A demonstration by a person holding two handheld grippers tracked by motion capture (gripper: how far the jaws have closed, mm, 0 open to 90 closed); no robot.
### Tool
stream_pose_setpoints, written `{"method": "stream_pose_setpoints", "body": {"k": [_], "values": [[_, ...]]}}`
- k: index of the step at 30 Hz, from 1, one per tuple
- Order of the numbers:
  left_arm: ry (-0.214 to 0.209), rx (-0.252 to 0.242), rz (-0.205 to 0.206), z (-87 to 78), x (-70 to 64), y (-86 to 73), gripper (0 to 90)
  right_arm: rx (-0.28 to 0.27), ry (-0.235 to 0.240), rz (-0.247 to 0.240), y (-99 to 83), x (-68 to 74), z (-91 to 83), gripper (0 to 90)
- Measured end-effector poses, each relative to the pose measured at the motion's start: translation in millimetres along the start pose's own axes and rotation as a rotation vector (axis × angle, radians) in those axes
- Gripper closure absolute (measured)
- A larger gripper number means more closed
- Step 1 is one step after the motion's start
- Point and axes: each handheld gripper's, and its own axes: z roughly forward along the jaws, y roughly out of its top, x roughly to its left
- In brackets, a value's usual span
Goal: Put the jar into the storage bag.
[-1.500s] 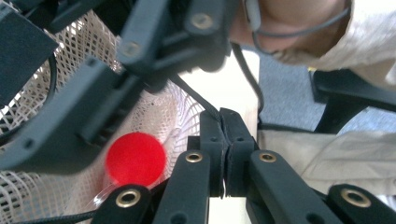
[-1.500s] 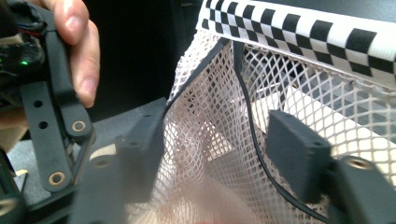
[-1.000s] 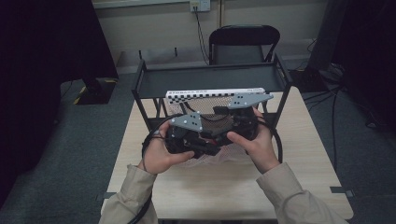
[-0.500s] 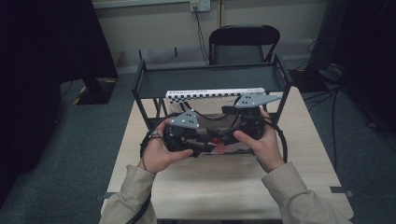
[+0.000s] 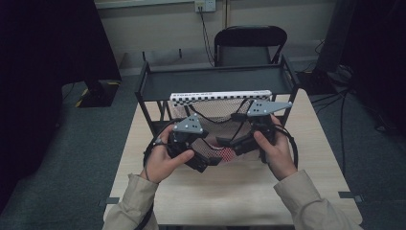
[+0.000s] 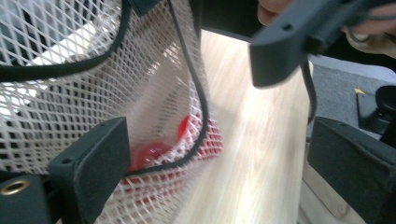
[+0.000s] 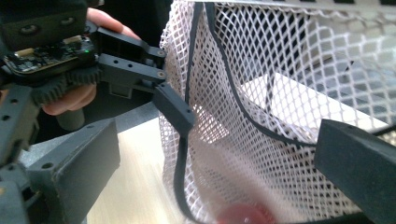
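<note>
Left gripper (image 5: 203,163) sits in my left hand (image 5: 163,160) low over the wooden table (image 5: 249,191), and in its own view both black jaws stand well apart with the white mesh bag (image 6: 93,88) filling the gap beside the left jaw; I read it as open, not clamped on the net. Inside the bag's bottom corner I see a red object (image 6: 152,151), blurred through the mesh, so I can only call it something round and red, resting on the tabletop. A black cord (image 6: 194,84) runs along the bag's edge and loops around that corner.

Moving right in the high view, the bag (image 5: 215,120) hangs between the two grippers, its upper part reaching toward the checkered strip (image 5: 220,96) in front of the dark metal rack (image 5: 215,79).

Right gripper (image 5: 230,143), held in my right hand (image 5: 275,151), points leftward at the bag. In its own view the jaws are spread wide, with the mesh (image 7: 261,107) between them and the red object (image 7: 243,214) low in the net. One finger of the left gripper (image 7: 175,109) touches the cord at the bag's rim there.
</note>
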Motion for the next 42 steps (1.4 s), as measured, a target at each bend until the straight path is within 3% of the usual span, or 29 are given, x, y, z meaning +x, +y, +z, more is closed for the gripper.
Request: {"method": "stream_pose_setpoints", "body": {"k": [3,18,42], "values": [[0.015,0.005,0.003,-0.7,-0.2,-2.3,2.0,0.004,-0.004,0.007,-3.5,-1.4,-3.2,0.0],[-0.034,-0.003,-0.013,0.2,-1.4,-12.6,2.2,0.025,-0.013,0.001,-15.6,-4.3,-15.3,0.0],[-0.027,0.002,-0.033,-3.4,-0.1,-33.5,2.9,0.043,0.01,0.033,-48.2,-14.0,-31.1,0.0]]}}
